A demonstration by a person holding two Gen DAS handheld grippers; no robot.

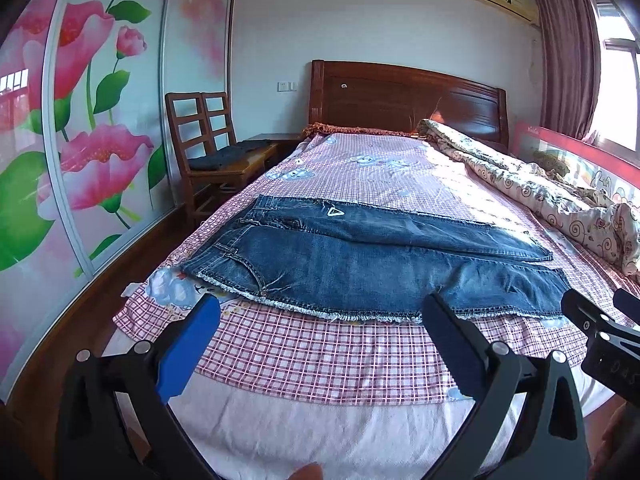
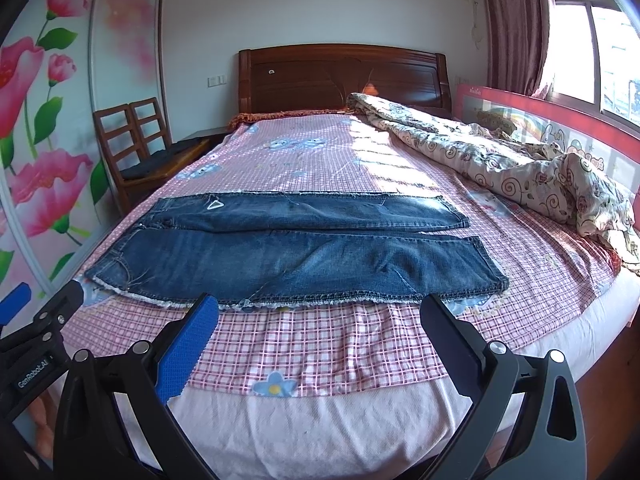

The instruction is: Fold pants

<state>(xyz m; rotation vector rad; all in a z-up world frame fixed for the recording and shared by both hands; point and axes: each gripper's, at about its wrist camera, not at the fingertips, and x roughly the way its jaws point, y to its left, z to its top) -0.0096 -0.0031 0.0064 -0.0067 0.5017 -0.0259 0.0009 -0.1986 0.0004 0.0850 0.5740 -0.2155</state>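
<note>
Dark blue jeans [image 1: 360, 260] lie flat across the bed, waist to the left, both legs stretched to the right, near leg edge frayed. They also show in the right wrist view [image 2: 288, 256]. My left gripper [image 1: 320, 312] is open and empty, hovering just short of the jeans' near edge. My right gripper [image 2: 320, 312] is open and empty, also just short of the near edge, further right. The right gripper shows at the right edge of the left wrist view [image 1: 600, 316]; the left gripper shows at the left edge of the right wrist view [image 2: 44, 304].
The bed has a pink checked sheet [image 1: 320, 360] and a wooden headboard [image 1: 400, 96]. A crumpled floral quilt [image 2: 500, 160] lies along the right side by a red bed rail [image 2: 560, 120]. Two wooden chairs [image 1: 208, 152] stand left of the bed before flowered wardrobe doors [image 1: 80, 120].
</note>
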